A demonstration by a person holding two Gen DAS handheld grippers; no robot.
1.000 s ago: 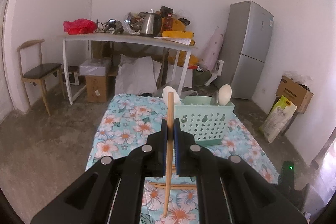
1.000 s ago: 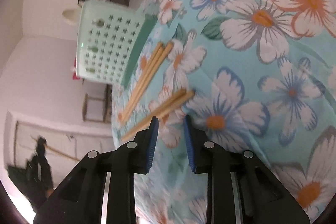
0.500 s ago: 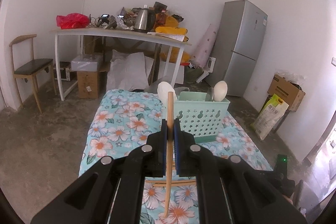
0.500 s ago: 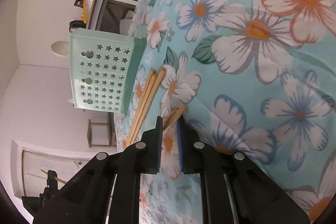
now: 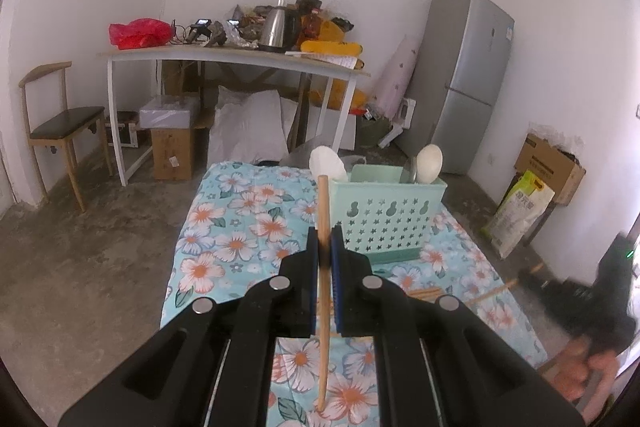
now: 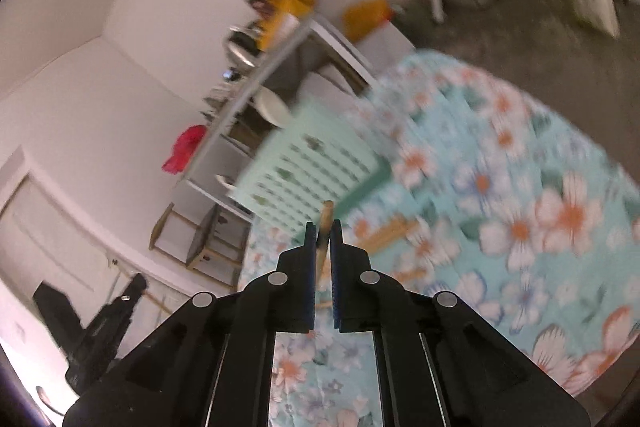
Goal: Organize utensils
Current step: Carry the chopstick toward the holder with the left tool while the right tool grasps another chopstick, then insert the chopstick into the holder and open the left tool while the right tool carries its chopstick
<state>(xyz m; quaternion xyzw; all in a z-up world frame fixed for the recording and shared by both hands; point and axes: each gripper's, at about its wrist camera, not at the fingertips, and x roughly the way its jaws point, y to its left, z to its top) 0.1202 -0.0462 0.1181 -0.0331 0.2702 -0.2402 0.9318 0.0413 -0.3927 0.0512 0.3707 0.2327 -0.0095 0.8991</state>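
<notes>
Left wrist view: left gripper clamps an upright chopstick; beyond it stands the basket. Right gripper pinches another chopstick.

Cluttered white table with a kettle, grey fridge to the right, wooden chair on the left.
</notes>
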